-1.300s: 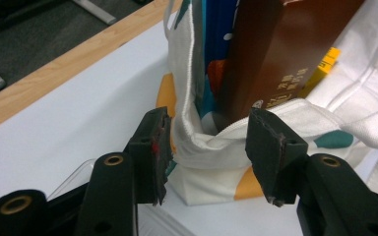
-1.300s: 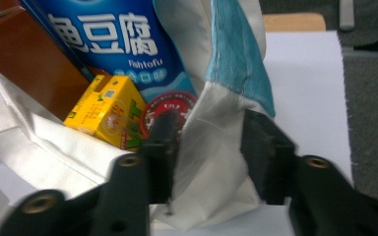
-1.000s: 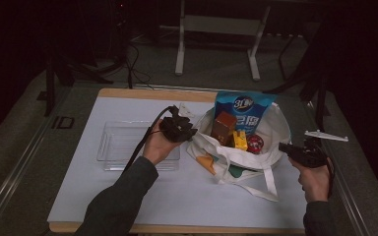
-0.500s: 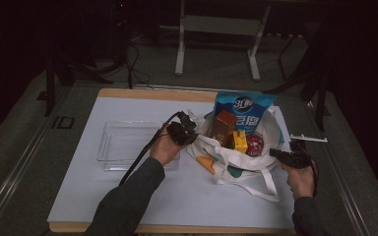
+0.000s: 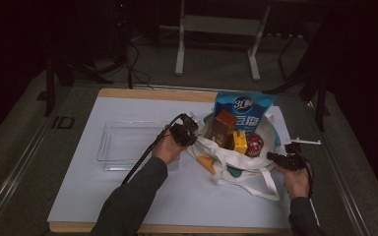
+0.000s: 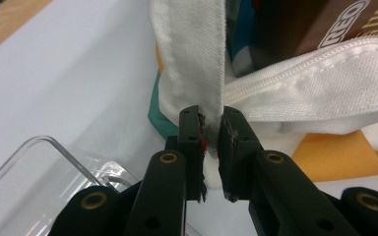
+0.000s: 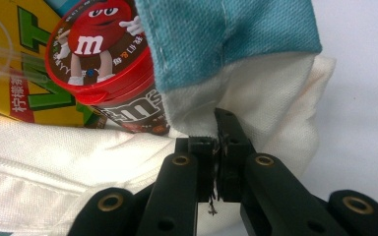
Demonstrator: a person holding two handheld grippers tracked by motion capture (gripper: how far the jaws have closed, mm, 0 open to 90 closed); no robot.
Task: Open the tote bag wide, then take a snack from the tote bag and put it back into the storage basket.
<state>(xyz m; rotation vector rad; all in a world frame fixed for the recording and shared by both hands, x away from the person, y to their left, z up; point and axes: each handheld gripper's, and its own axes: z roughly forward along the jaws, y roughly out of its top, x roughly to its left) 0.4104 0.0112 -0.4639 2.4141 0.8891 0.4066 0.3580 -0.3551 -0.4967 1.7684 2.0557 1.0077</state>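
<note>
A white tote bag [image 5: 236, 164] lies open on the table, holding a blue snack packet [image 5: 242, 109], a brown box [image 5: 223, 127], a yellow box [image 5: 239, 141] and a red M&M's tub [image 5: 254, 144]. My left gripper [image 5: 186, 132] is at the bag's left rim. In the left gripper view its jaws [image 6: 211, 118] have just been closing and now pinch the white strap [image 6: 197, 59]. My right gripper [image 5: 275, 158] is at the bag's right rim, shut [image 7: 215, 130] on the bag's white-and-teal edge [image 7: 256, 93], beside the M&M's tub [image 7: 103, 59].
A clear plastic tray [image 5: 123, 145] sits on the white mat [image 5: 103, 191] left of the bag, right under my left hand. The wooden table edge [image 5: 152, 93] runs along the back. Dark floor and a stand's legs [image 5: 216, 49] lie beyond.
Both hands have sunk a little and drawn in toward the bag's rims. The right gripper moved left to the bag's edge; the left moved slightly right.
</note>
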